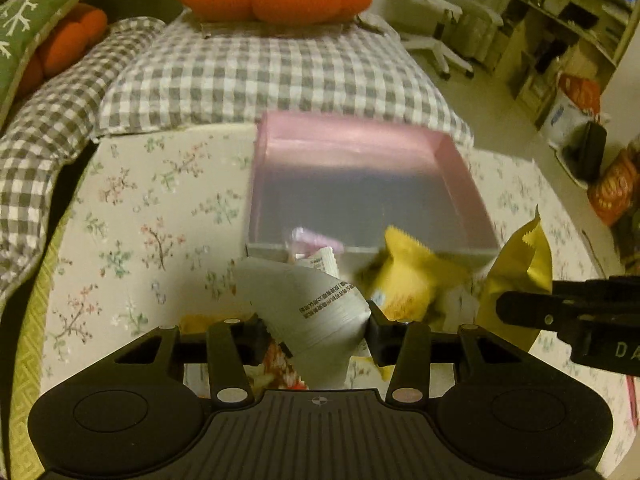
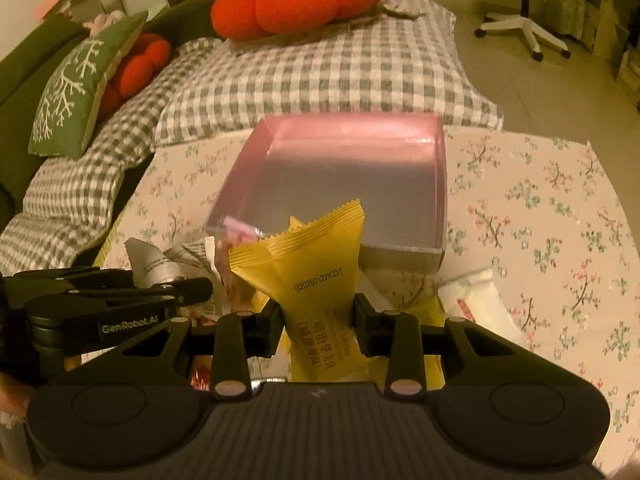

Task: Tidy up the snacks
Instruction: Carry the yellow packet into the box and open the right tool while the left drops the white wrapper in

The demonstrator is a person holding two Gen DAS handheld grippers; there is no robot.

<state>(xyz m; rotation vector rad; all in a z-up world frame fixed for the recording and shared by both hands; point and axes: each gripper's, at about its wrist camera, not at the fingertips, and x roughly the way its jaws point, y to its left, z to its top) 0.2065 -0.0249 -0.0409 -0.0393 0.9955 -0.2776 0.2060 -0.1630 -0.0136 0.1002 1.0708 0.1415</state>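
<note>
Both grippers sit low in their own views, each clamped on a packet. Beyond the fingers, a floral cloth point(image 2: 540, 208) carries a pink open box point(image 2: 440, 184), empty apart from one small pink packet point(image 1: 316, 240) at its near wall. Left gripper point(image 1: 316, 320): jaws narrowed onto a silver packet point(image 1: 320, 304) rising between them. Right gripper point(image 2: 316, 316): jaws pinching a yellow packet point(image 2: 316, 268), upright, top edge crimped. Loose snacks point(image 2: 472, 292) lie just beside the right fingers.

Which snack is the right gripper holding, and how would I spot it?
Find the pink box on the flowery cloth. Just in front of it, the right gripper pinches a yellow packet. Unlike the silver packet nearby, it stands upright with a black printed code.
</note>
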